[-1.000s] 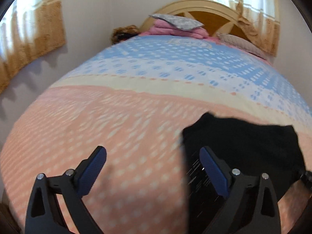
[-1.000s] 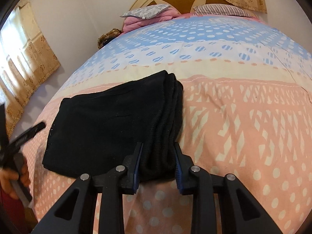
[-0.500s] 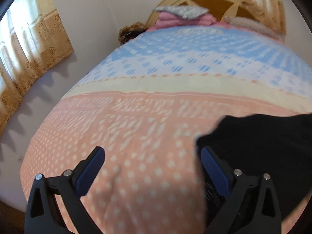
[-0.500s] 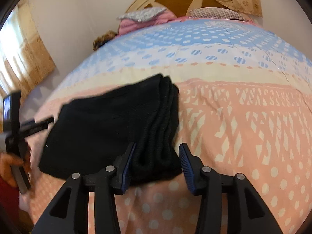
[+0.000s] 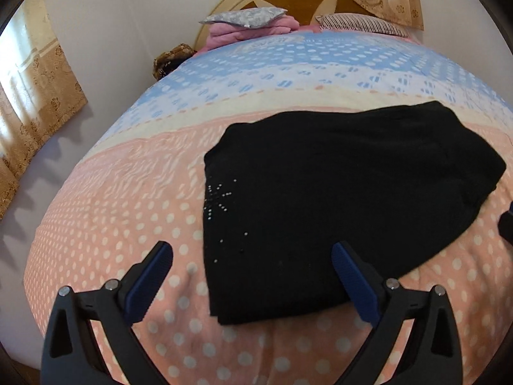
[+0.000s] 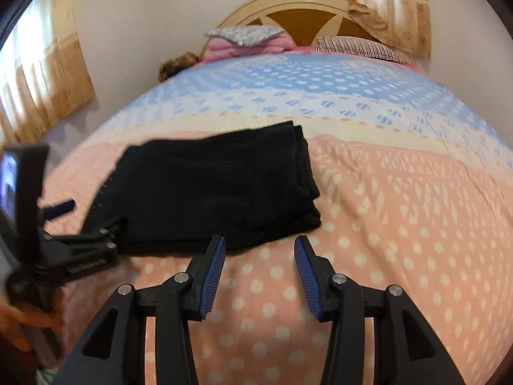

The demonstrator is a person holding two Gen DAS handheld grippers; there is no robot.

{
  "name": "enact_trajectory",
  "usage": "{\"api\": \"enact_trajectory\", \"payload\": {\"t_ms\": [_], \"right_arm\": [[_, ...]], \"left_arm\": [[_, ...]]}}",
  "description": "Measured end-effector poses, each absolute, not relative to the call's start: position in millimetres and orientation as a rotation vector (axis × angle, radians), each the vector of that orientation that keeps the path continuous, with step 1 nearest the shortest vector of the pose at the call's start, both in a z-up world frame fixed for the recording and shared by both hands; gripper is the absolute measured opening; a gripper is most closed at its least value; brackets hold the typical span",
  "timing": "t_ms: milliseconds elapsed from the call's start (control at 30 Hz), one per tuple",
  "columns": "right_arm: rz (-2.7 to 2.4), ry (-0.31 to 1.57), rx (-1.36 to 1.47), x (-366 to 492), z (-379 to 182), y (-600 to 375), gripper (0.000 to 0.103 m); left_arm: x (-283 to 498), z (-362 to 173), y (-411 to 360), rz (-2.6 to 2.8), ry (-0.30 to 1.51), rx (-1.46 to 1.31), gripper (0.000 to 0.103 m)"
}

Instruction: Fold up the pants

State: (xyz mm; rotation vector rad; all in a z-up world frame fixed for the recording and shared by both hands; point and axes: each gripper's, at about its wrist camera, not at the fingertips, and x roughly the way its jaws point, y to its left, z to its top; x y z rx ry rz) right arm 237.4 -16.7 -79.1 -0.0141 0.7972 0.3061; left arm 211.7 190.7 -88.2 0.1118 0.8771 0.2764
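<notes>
The black pants (image 5: 336,199) lie folded into a compact rectangle on the pink dotted bedspread (image 5: 105,224). They also show in the right wrist view (image 6: 208,192), with stacked fold edges along their right side. My left gripper (image 5: 253,276) is open and empty, hovering over the near edge of the pants. It appears in the right wrist view (image 6: 86,221) at the left of the pants. My right gripper (image 6: 259,272) is open and empty, just in front of the pants' near edge, apart from the cloth.
The bedspread turns cream and then blue (image 6: 320,83) toward the headboard (image 6: 298,16). Pillows and a pink blanket (image 5: 253,29) are piled at the head. Curtains (image 5: 35,89) hang on the left wall. A hand (image 6: 22,324) holds the left gripper.
My right gripper has opened, let go of the folded edge of the pants, and pulled back. My left gripper has swung right, bringing the pants between its fingers in view.
</notes>
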Motion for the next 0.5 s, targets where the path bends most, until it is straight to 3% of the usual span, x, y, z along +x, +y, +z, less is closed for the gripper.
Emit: {"api": "enact_trajectory", "payload": {"t_ms": [500], "right_arm": [[0.281, 0.796, 0.076, 171.2, -69.1, -27.5, 0.050]], "left_arm": [[131.7, -62.2, 158.5, 0.201, 0.814, 0.055, 0.102]]}}
